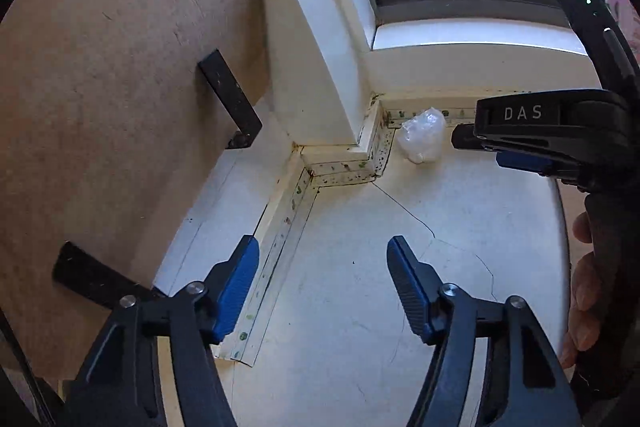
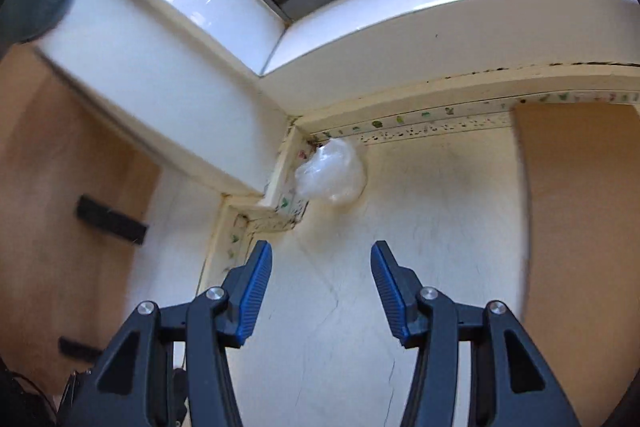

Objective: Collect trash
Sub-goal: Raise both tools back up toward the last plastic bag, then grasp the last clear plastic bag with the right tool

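- My right gripper (image 2: 322,287) is released, empty, aimed at the crumpled plastic wad (image 2: 331,173); my left gripper (image 1: 323,283) is likewise spread and empty.
- The wad lies on the white sill (image 2: 440,227), tucked into the corner against the speckled trim (image 2: 400,131).
- I judge it light, soft, slippery; pinch across its exposed middle.
- The window frame (image 2: 180,99) crowds its left side.
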Tool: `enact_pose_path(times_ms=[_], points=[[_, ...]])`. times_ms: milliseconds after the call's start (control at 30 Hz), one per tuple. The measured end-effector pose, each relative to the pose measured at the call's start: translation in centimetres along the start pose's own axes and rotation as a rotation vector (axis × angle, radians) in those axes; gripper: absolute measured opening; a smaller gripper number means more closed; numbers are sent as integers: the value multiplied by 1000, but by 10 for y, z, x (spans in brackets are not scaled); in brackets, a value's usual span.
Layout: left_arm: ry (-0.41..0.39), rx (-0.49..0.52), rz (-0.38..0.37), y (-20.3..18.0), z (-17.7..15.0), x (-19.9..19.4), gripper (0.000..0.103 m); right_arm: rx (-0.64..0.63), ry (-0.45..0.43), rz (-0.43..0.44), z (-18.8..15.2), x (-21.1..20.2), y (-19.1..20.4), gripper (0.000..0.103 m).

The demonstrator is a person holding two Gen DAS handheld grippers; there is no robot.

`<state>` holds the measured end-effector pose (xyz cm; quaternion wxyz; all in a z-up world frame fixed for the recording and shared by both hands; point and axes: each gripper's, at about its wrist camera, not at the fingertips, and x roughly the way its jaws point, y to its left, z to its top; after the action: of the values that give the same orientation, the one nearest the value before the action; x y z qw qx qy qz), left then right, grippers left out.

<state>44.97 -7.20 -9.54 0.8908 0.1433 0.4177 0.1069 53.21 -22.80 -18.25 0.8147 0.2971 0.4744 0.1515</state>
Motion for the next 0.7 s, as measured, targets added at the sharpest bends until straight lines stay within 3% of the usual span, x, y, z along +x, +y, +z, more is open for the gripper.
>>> enact_pose_path(times_ms=[200,567,633,700], points=[[44,-3,36,-5,8,37,63,-16,-35,43,14,38,-6,52],[89,7,54,-8,12,66,63,-14,-33,-21,34,88,-8,51],[97,12,49,-8,12,67,63,-28,-29,-39,33,90,-8,33],[108,13,40,-7,9,67,63,-30,-17,-45,31,88,-9,22]])
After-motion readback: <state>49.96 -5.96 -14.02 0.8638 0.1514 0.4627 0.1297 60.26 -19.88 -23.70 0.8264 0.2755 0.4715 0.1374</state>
